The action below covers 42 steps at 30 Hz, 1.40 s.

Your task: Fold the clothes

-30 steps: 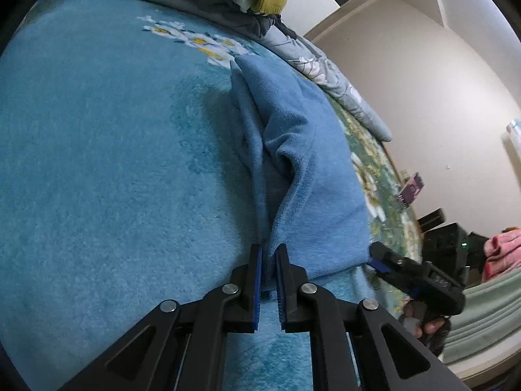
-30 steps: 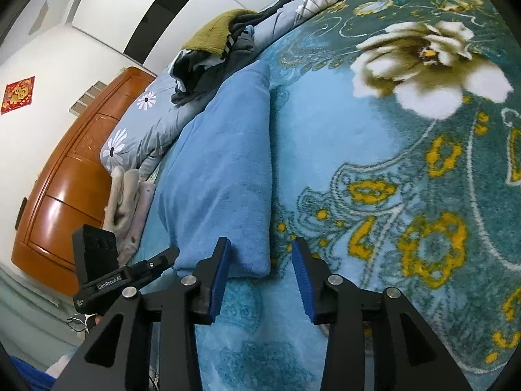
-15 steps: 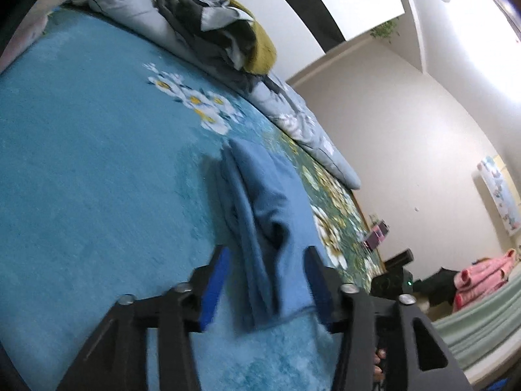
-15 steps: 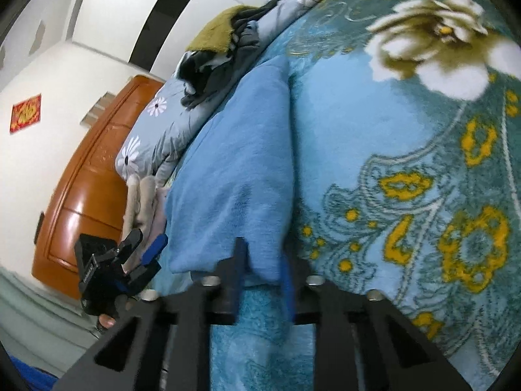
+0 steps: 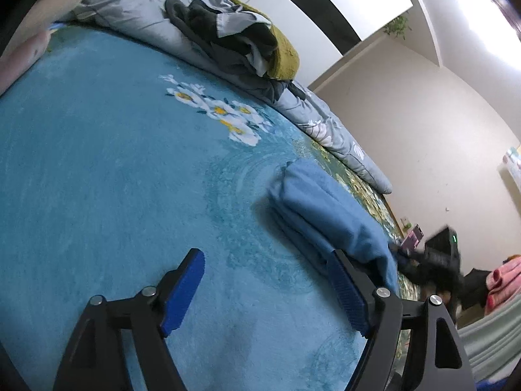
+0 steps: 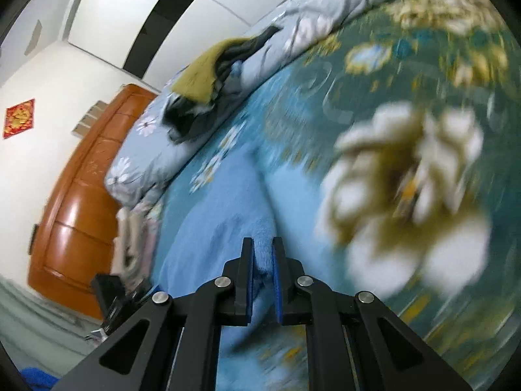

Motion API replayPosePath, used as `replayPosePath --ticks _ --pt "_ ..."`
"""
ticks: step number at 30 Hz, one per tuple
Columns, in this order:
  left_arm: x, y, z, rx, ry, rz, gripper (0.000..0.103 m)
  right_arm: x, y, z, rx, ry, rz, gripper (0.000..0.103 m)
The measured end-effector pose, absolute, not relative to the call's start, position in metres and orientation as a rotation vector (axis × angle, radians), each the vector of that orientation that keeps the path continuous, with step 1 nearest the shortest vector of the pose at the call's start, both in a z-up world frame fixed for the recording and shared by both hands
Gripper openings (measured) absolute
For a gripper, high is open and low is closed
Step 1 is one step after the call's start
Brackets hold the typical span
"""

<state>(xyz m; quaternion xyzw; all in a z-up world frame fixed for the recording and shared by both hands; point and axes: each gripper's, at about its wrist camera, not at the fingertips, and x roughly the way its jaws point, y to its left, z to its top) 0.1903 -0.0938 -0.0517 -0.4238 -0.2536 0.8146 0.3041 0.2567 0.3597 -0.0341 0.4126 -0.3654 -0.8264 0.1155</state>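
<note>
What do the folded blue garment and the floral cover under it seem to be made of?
Folded blue garment: looks like fleece or terry, matte with a soft fuzzy nap and thick rounded folds. Floral cover: seems a short-pile plush blanket, with a faint sheen and printed flowers. Neither fibre can be confirmed by sight.

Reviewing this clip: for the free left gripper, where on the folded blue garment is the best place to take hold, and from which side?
Probably the near corner of the blue garment, approached from the open blanket side. There the stacked layer edges show as a thin lip that wide jaws can straddle. The left gripper is opening with nothing between its jaws; the right gripper already pinches the other near edge.
</note>
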Motion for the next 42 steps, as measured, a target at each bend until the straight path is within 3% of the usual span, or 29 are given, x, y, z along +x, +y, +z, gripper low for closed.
replayPosePath --ticks 10,17,21,25,31,37,42 --pt "0.142 -0.063 -0.035 -1.09 -0.687 2.094 0.081 0.222 0.404 -0.068 1.345 -1.162 -2.384 0.012" --pt "0.106 -0.024 -0.027 -1.106 -0.655 2.033 0.081 0.245 0.407 -0.047 1.329 -1.132 -2.554 0.021" --pt "0.104 0.006 -0.024 -1.104 -0.565 2.013 0.081 0.259 0.382 -0.025 1.238 -1.068 -2.589 0.023" --pt "0.113 0.037 -0.01 -1.046 -0.416 2.029 0.081 0.254 0.329 -0.009 1.19 -0.878 -2.555 0.028" --pt "0.138 0.062 0.003 -0.915 -0.187 2.076 0.081 0.251 0.287 -0.019 1.22 -0.686 -2.607 0.029" --pt "0.141 0.078 -0.038 -1.033 -0.03 2.074 0.081 0.278 0.297 -0.053 1.248 -0.837 -2.613 0.029" --pt "0.14 0.075 -0.047 -1.055 -0.067 2.065 0.081 0.293 0.306 -0.065 1.184 -0.977 -2.59 0.029"
